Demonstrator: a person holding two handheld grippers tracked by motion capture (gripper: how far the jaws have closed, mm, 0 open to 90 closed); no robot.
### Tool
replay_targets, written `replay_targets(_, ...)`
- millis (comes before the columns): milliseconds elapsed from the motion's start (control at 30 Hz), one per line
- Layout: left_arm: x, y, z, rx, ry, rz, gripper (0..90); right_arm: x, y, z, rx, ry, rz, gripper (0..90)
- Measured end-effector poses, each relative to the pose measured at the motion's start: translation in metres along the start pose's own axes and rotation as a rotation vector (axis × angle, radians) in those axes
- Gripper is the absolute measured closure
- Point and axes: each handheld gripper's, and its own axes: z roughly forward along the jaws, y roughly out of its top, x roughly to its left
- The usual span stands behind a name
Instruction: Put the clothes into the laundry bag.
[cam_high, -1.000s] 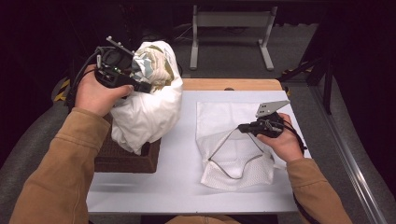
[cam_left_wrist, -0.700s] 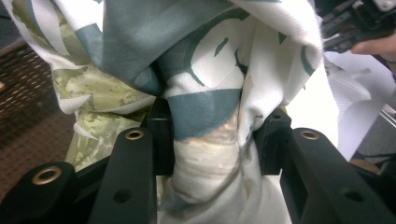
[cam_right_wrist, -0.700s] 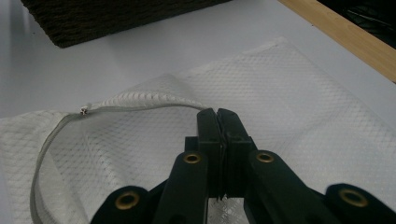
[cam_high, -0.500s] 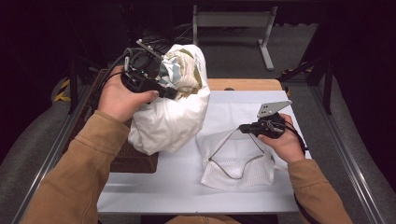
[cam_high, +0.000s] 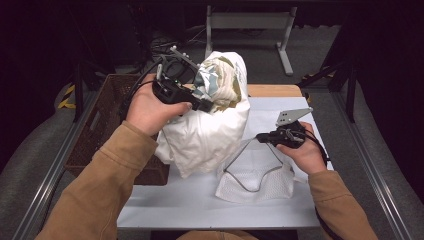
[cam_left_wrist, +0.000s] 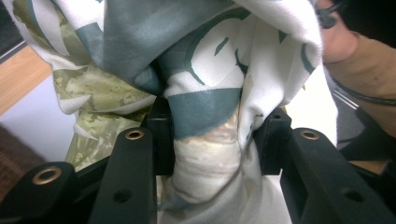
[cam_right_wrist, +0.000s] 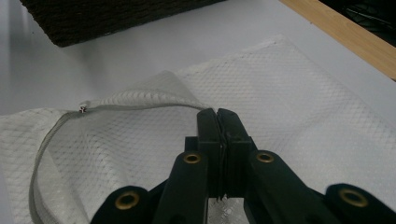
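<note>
Left gripper (cam_left_wrist: 212, 128) has its jaws clamped on a bunched white shirt (cam_high: 210, 130) with a green print, held up over the table (cam_high: 200, 200). Right gripper (cam_right_wrist: 218, 116) jaws are pinched tight on the mesh bag's (cam_high: 257, 177) zipper edge, lifting it open beside the basket (cam_high: 100, 125).

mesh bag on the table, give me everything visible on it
The mesh bag is white netted fabric with a grey zipper edging its mouth; the pull sits at one corner. It lies mostly flat on the white table, mouth unzipped and lifted. The right gripper is shut on its upper edge, holding the opening up. The white garment, held by the left gripper, hangs against its left side.
</note>
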Motion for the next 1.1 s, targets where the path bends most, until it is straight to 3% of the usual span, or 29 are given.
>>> replay_targets(200, -0.005, 0.004, 0.008, 0.009, -0.032, 0.016, 59.6, 0.0, -0.001, 0.0, 0.002, 0.001, 0.001, 88.8)
replay_targets(433, -0.007, 0.002, 0.014, 0.028, -0.031, 0.024, 59.6, -0.001, -0.001, -0.001, 0.0, -0.001, 0.003, 88.9)
replay_targets(867, -0.01, -0.023, 0.021, 0.072, -0.084, 0.03, 59.6, -0.002, -0.003, 0.003, 0.005, -0.002, 0.01, 88.9)
replay_targets(1100, -0.012, -0.036, 0.023, 0.089, -0.113, 0.054, 59.6, -0.003, -0.003, 0.007, 0.009, -0.003, 0.016, 89.0)
